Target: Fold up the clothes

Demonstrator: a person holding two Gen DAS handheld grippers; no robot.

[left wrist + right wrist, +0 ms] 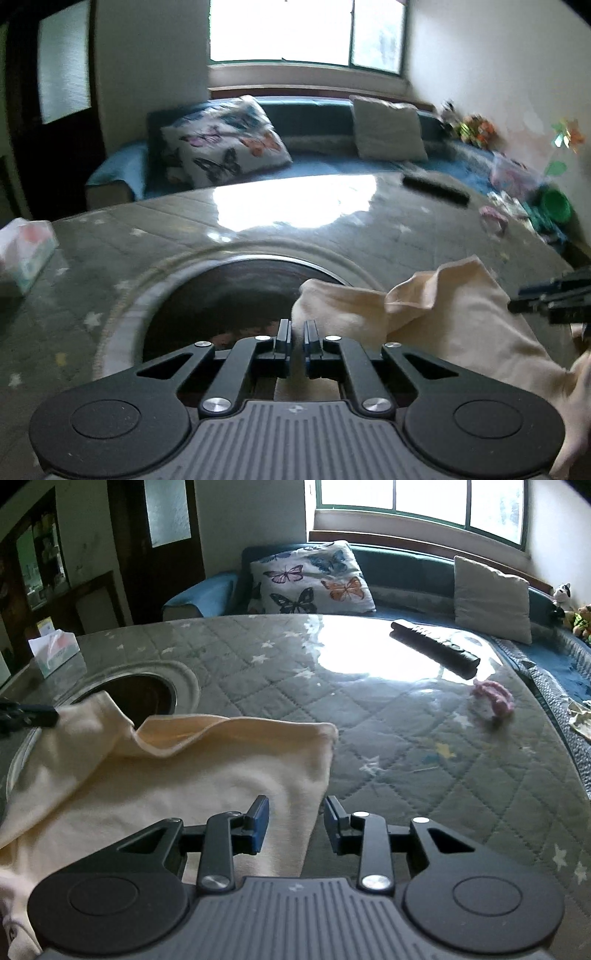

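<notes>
A cream garment [155, 775] lies on the quilted grey table [406, 746], partly over a dark round opening [144, 694]. In the left wrist view the cream garment [443, 321] spreads to the right. My left gripper [297, 332] is shut on the garment's left corner, which shows between and behind its fingers. My right gripper [295, 812] is open, its jaws astride the garment's right edge, low over the cloth. The left gripper's tip [33, 714] shows at the garment's far left corner. The right gripper's fingers [554, 299] show at the right edge.
A black remote [436, 646] and a small pink cloth [491, 698] lie on the far right of the table. A tissue box [55, 650] stands at the far left. A blue sofa with a butterfly pillow [310, 579] and a grey cushion [491, 598] runs behind.
</notes>
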